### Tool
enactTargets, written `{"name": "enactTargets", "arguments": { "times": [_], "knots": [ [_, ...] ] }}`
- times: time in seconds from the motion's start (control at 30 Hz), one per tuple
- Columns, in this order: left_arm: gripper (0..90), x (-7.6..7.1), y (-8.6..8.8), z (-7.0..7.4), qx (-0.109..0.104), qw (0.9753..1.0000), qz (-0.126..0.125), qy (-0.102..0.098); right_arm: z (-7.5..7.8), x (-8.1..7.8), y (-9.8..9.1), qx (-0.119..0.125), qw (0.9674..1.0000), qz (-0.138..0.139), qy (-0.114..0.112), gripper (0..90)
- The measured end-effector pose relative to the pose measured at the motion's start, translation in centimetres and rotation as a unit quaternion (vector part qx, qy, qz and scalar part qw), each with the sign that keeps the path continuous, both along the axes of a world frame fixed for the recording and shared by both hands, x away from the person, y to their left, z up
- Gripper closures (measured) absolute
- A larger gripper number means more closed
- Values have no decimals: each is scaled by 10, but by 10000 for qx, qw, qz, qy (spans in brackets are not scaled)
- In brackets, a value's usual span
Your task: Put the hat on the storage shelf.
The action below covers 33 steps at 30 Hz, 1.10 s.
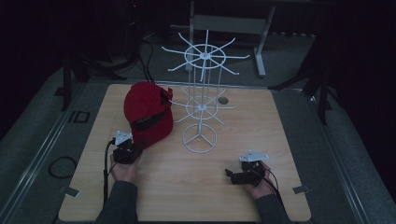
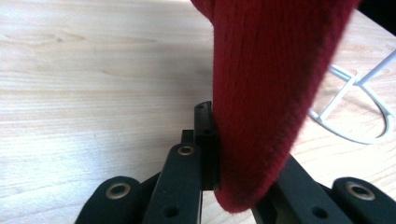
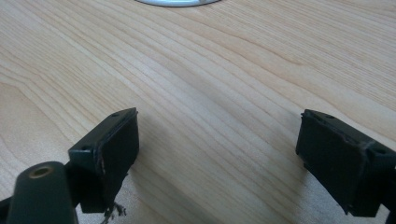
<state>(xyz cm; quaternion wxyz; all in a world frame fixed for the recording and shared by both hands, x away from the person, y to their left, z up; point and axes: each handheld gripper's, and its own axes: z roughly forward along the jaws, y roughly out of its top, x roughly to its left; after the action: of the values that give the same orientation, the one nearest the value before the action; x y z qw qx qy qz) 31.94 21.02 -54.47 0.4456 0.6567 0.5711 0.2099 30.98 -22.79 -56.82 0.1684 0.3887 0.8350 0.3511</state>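
1. Light wood-grain tabletop (image 1: 233,186), square with rounded corners, pale birch-like veneer, lit brighter than everything around it.
2. Room is dark; grey floor or platform (image 1: 32,135) around the table, black stands and cables at the back left, a grey metal frame with two legs (image 1: 229,23) behind the table.
3. Black cable loop (image 1: 60,167) lies on the grey surface left of the table; small metal tabs sit at the table's near corners.
4. White wire display rack with a ring base, centre pole and two tiers of radiating hooks (image 1: 201,107) stands upright near the table's middle, toward the back.
5. Small round dark disc (image 1: 223,100) lies on the wood just right of the rack pole; cannot tell what it is.
6. Red fuzzy fabric cap with a dark strap (image 1: 148,112) sits on the table left of the rack, close beside its base ring.
7. Left gripper (image 2: 212,154) at the cap's near edge; in the left gripper view the jaws are clamped on the red fabric, which drapes over the right jaw.
8. Left hand (image 1: 123,170) holds that gripper, grey sleeve coming in from the bottom.
9. Right gripper (image 3: 217,154) low over bare wood at front right, well apart from cap and rack; jaws wide apart, nothing between them.
10. Right hand (image 1: 261,184) holds it near the front edge.
11. The rack's white base ring edge peeks in at the top of the right gripper view.
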Motion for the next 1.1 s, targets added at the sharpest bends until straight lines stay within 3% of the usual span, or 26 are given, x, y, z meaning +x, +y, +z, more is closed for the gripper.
{"name": "enactTargets", "arguments": {
  "times": [0.3,0.53,0.83,1.1],
  "knots": [
    [862,-5,5,10,13,9998,121,-174,0,0,0,2,10000,1,0,131],
    [862,-10,10,20,-94,9991,204,-355,0,0,0,2,10000,4,0,131],
    [862,-15,11,33,-66,9986,167,-507,0,0,0,5,10000,1,0,131],
    [862,-17,11,44,-113,9982,221,-549,0,0,0,6,10000,2,0,131]
  ]
}}
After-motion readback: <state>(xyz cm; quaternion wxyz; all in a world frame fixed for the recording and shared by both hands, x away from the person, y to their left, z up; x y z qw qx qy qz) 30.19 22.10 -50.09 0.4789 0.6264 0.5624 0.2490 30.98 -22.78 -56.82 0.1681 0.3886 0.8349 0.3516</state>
